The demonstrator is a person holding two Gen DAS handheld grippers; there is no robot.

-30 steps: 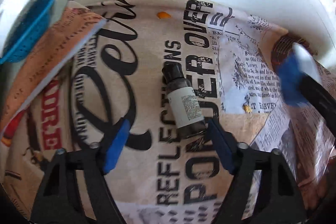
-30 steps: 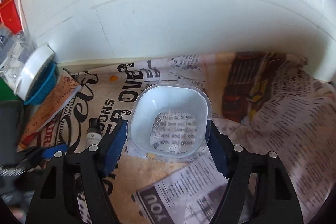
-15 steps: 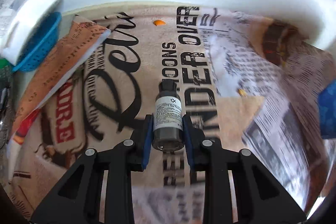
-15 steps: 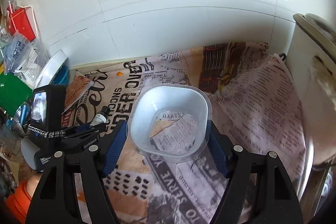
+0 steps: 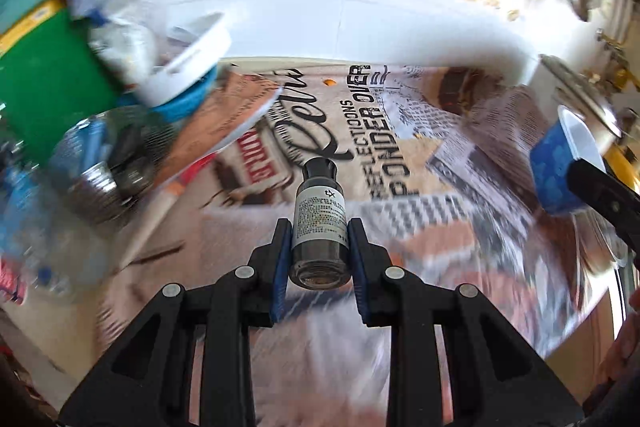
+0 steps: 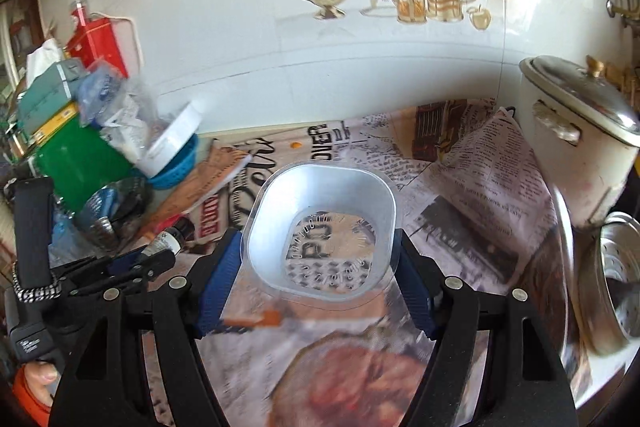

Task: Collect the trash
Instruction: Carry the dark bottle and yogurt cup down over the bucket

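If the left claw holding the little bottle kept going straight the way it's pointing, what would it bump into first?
Probably the newspaper covering the counter. The left claw, shut on the little bottle, tilts down toward the big black headline, and nothing else shows in that line. Depth is hard to judge here.

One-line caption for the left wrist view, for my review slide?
Left gripper shut on a small dark bottle, held above the newspaper-covered counter.
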